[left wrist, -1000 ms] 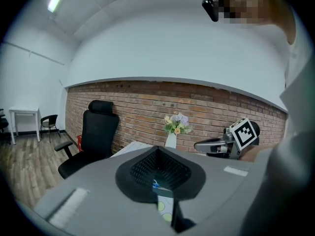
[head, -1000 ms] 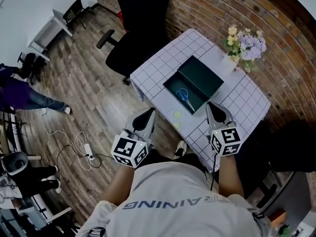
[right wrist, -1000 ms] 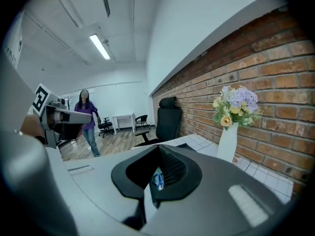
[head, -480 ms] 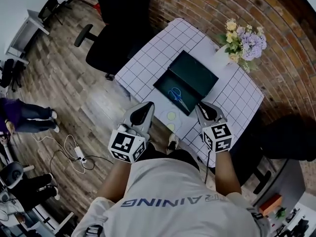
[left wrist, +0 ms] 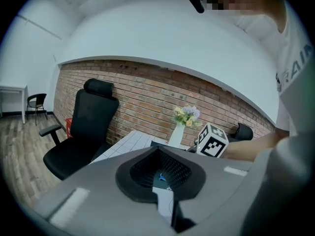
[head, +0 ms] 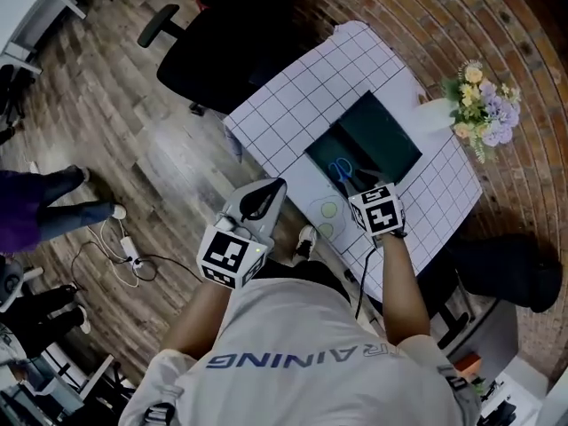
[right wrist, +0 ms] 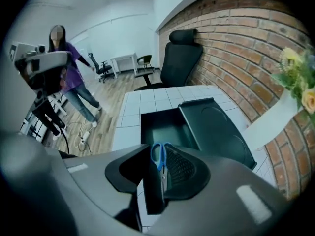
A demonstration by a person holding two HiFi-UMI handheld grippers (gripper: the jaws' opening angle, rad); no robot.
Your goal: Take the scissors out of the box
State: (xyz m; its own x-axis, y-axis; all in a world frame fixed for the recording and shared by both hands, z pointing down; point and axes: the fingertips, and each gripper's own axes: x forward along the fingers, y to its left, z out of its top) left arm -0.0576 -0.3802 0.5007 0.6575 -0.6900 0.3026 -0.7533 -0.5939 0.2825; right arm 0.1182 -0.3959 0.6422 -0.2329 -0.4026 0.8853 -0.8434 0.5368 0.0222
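**Count**
- Grippers: 2, the L gripper [head: 266,195] and the R gripper [right wrist: 159,167].
- Scissors [right wrist: 158,155]: 1 pair, blue handles.
- Box [right wrist: 165,128]: 1, dark green. It has 1 lid [right wrist: 216,132], lying open and flat, touching the box's right edge as the R gripper view shows it.
- Table [head: 293,118]: 1, white top w/ grid lines.
- Discs [head: 330,209]: 2, pale and round, on the table just beside the box's near edge, btwn the two grippers.
- Vase of flowers [head: 482,106]: 1, at the table's far corner, near the brick wall [head: 426,25].
- Chair [head: 217,47] at the table: 1, black office type, on the far-left side.
- Bystander [right wrist: 69,77] in a purple top: 1, standing on the wood floor [head: 133,149], well apart from the table.

**Tool state**
- R gripper: pointed steeply down into the box. Jaws stand wide apart and have just been opening. The scissors lie btwn the jaws, handles at the far end, blades running back toward the camera. Pads are not pressing on them, so no grip. Whether the jaw tips touch the box floor cannot be told.
- L gripper: beside the table's near-left edge, clear of the box. Jaws show a narrow gap w/ the table top visible through it. Nothing btwn them, touching nothing.

**Task item pos.**
Scissors are inside the box, lying near its front wall.
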